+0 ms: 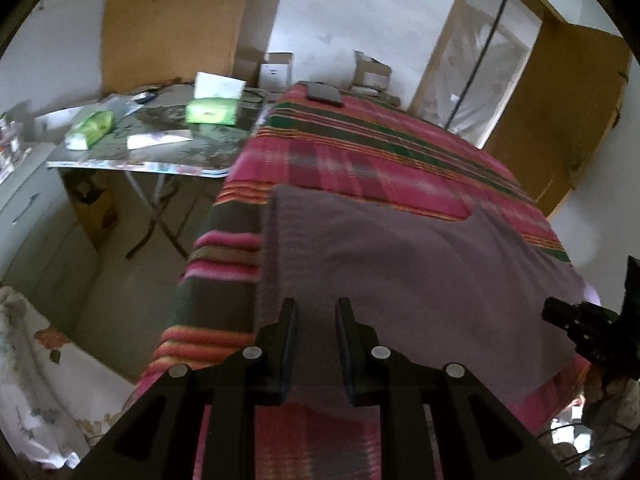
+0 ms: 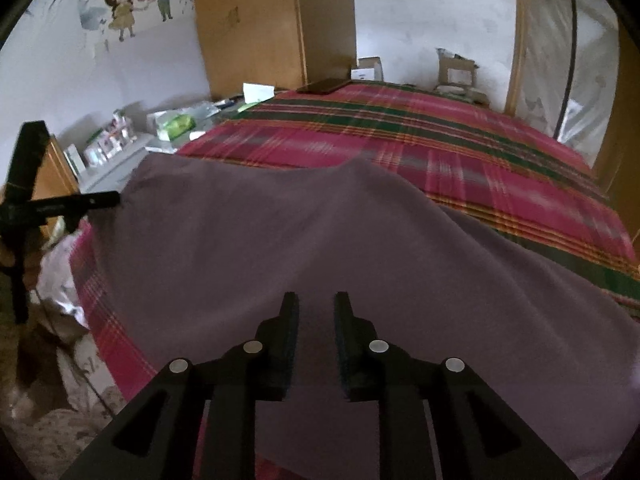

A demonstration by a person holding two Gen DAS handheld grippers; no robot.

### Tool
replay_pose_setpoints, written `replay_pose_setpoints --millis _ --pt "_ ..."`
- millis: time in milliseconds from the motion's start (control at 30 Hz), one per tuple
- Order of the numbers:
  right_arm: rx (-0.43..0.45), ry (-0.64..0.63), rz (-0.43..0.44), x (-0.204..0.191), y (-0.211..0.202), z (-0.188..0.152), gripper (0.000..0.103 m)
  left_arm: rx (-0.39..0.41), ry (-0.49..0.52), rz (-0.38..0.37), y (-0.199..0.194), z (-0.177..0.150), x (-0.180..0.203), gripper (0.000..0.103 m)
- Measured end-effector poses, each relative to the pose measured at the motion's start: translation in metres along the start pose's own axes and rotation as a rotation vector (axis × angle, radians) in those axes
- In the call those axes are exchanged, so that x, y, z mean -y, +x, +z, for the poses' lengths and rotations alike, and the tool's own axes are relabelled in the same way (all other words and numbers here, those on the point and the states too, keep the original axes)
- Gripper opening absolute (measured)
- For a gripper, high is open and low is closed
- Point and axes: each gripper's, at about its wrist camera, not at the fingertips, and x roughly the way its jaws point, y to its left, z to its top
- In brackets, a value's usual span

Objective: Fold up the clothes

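Note:
A purple-grey garment (image 1: pixel 400 260) (image 2: pixel 260 232) lies spread flat on the near end of a bed covered by a pink and green plaid blanket (image 1: pixel 360 152) (image 2: pixel 440 140). My left gripper (image 1: pixel 316 304) hovers over the garment close to its left edge, jaws a little apart, and only the flat cloth below shows in the gap. My right gripper (image 2: pixel 316 298) is over the garment's near middle, also slightly open with nothing pinched. Each gripper shows in the other's view: the right gripper (image 1: pixel 560 310) at the right edge, the left gripper (image 2: pixel 114 199) by the garment's left corner.
A folding table (image 1: pixel 140 166) left of the bed carries green tissue packs (image 1: pixel 210 110) and papers. A dark flat object (image 1: pixel 324 94) (image 2: pixel 324 85) lies at the bed's far end. Cardboard boxes (image 2: pixel 456 70) stand by the far wall. Floral bedding (image 1: pixel 24 380) is heaped at lower left.

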Motion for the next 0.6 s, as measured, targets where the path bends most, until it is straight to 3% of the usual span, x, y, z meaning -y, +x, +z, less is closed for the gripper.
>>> replay_pose_setpoints --millis 367,533,600 --pt "0.035 -0.078 0.031 -0.055 -0.001 0.005 0.019 0.040 -0.143 -0.122 -0.021 -0.028 -0.026 0.026" --pt "0.020 -0.115 0.057 -0.086 0.012 0.004 0.019 0.048 -0.259 -0.231 -0.022 -0.034 -0.040 0.042" --pt "0.007 -0.106 0.066 -0.091 0.018 0.002 0.019 0.039 -0.314 -0.256 -0.019 -0.036 -0.045 0.043"
